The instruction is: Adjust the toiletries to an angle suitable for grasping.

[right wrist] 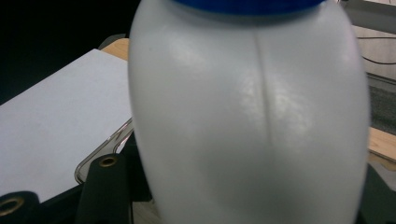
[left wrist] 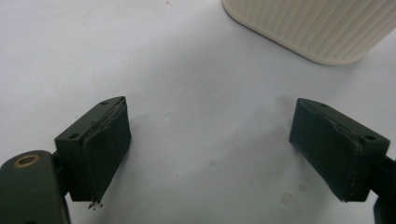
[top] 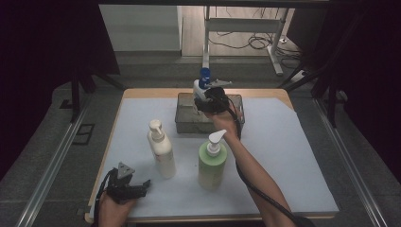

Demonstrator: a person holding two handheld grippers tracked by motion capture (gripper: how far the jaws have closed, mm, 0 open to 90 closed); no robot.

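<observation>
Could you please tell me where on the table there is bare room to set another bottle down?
The widest bare patch lies right of the green bottle, out to the table edge, crossed by the right forearm. Another lies left of the clear bin, behind the cream bottle. The middle is crowded; the left gripper fills the near-left corner.

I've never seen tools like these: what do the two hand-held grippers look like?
Both are black. The left gripper has two blocky jaws with flat, worn pads, brass-ringed holes and a grey three-cornered plate on top. A black cable trails from the right gripper along the person's bare forearm.
</observation>
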